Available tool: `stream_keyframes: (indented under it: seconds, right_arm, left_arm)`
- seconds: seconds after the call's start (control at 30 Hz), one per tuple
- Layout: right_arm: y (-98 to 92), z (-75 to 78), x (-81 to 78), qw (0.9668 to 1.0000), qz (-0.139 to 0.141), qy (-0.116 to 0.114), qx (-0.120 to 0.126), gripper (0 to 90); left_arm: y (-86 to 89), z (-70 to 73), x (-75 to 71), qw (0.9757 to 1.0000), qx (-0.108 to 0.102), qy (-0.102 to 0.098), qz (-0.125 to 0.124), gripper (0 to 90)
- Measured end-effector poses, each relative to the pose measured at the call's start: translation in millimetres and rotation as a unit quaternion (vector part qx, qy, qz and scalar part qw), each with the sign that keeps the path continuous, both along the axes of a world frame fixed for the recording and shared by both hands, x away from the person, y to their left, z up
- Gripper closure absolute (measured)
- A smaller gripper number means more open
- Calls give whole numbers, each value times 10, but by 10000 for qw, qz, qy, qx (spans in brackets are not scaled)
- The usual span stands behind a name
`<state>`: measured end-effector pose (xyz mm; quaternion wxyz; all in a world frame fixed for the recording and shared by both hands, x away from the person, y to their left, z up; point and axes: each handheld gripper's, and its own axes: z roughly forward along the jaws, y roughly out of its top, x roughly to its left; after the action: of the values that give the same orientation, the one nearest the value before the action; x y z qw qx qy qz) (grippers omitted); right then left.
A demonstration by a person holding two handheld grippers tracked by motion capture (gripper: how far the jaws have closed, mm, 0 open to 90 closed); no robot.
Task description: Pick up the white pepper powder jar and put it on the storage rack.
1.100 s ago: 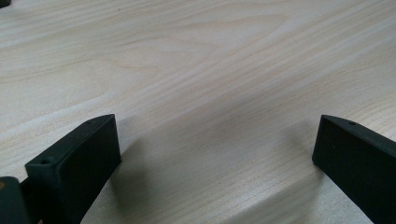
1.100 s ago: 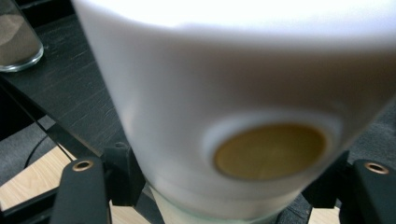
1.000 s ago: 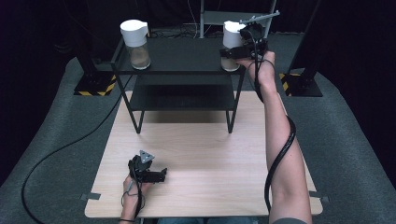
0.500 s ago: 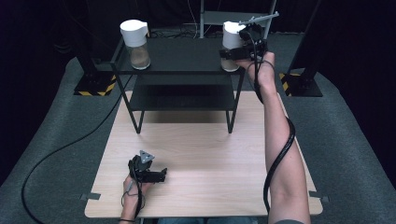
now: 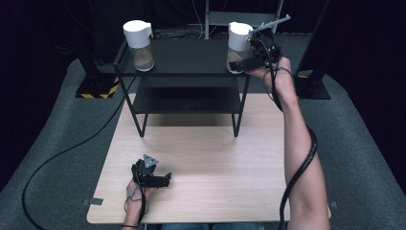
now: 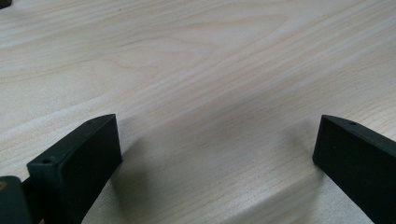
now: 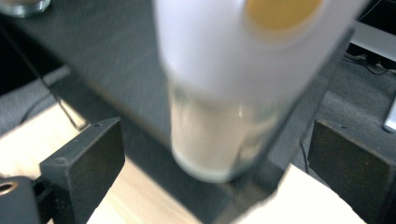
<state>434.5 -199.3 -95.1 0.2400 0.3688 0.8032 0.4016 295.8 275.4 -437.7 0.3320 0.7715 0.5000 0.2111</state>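
Two glass jars with white caps stand on the top of a black two-tier rack (image 5: 186,55): one at the left (image 5: 139,43), one at the right (image 5: 238,45). My right gripper (image 5: 243,63) reaches to the right jar from the right. Its jaws have just been opening. In the right gripper view that jar (image 7: 224,93) stands blurred between the jaws, with a gap on each side, so the right gripper (image 7: 217,154) is open. My left gripper (image 5: 166,180) rests near the front of the wooden table (image 5: 215,158), and the left gripper view shows the left gripper (image 6: 217,140) open with bare wood between its jaws.
The rack stands across the table's far edge, with a lower shelf (image 5: 186,98) beneath the top. Black stands with striped bases (image 5: 98,88) flank the table on grey carpet. A cable (image 5: 62,153) runs over the floor at the left. The other jar's base (image 7: 23,4) shows far off.
My right hand has drawn slightly back and to the right from the right jar, which stays on the rack. The left gripper has not moved.
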Motion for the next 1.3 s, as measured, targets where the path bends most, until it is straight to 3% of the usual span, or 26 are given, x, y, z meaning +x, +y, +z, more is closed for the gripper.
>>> stream_keyframes:
  seconds: [0.07, 0.27, 0.7, 1.07, 1.3]
  right_arm:
    - [-30, -16, -91, 9999, -17, -12, -153, 26]
    - [-197, -154, -341, 9996, 8, -96, -281, 26]
    - [-488, -789, -868, 9985, -86, -199, -504, 20]
    - [-648, -1314, -1201, 9980, -237, 11, -591, 7]
    - [-792, -1728, -1401, 9979, -395, 251, -456, 3]
  left_arm:
    - [1, 3, 1, 10000, 11, 6, -7, 5]
    - [0, 3, 1, 10000, 14, 5, -6, 5]
    - [-1, 3, 1, 10000, 14, 3, -6, 5]
    - [-1, 2, 1, 10000, 12, 3, -4, 5]
    - [-2, 0, 0, 10000, 4, -2, 3, 5]
